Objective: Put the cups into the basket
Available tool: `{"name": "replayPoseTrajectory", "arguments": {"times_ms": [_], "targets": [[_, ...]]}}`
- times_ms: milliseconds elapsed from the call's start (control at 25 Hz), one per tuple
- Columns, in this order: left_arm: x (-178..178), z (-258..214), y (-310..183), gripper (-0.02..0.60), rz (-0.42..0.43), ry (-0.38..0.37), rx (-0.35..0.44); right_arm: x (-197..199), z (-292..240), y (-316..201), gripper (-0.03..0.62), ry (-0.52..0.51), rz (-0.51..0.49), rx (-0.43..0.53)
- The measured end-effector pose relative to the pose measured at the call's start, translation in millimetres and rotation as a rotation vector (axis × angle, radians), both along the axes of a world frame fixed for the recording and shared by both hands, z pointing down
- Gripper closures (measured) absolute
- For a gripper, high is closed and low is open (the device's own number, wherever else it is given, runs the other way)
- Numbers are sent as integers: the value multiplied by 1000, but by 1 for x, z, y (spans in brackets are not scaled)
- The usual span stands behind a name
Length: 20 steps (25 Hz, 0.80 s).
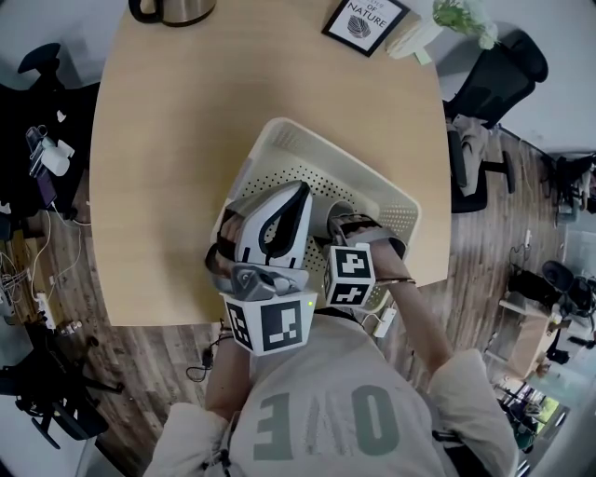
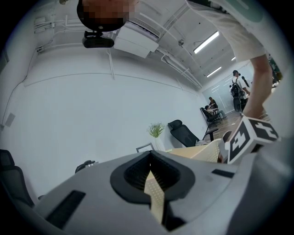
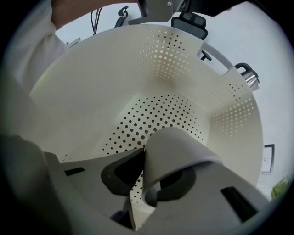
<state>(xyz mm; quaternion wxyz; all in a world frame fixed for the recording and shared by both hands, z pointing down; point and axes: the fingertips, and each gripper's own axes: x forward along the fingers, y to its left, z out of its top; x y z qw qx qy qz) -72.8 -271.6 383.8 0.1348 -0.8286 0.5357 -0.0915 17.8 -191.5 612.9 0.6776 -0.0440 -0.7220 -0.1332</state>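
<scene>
Right gripper (image 3: 148, 172) clamps cup (image 3: 179, 149) inside basket (image 3: 92, 92); left gripper (image 2: 150, 167) jaws together, empty.

The right gripper (image 3: 147, 167) hides part of the cup (image 3: 177, 147); the top edge cuts the kettle (image 1: 173, 9); distant people (image 2: 239, 89) are tiny.

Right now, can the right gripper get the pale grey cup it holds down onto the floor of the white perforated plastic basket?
Probably yes. The right gripper is shut on the wall of the pale grey cup inside the white perforated plastic basket, and the dotted floor ahead looks bare.
</scene>
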Motion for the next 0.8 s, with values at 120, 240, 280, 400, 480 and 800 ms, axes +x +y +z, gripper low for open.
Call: {"name": "replayPoseTrajectory", "arguments": {"times_ms": [120, 240, 280, 400, 480, 800], "targets": [[0, 0, 0, 572, 5, 0, -2, -4, -5, -4, 485, -20, 33, 34], [-1, 1, -1, 572, 2, 5, -4, -8, -13, -9, 477, -37, 36, 77], [-1, 1, -1, 572, 1, 6, -4, -9, -14, -9, 477, -44, 40, 81], [-1, 1, 0, 572, 3, 3, -5, -12, -20, -8, 473, -59, 48, 90], [0, 1, 0, 572, 3, -4, -3, -11, -24, -7, 473, -65, 50, 95], [2, 3, 2, 572, -6, -49, 4, -13, -45, -7, 473, -110, 65, 126]]}}
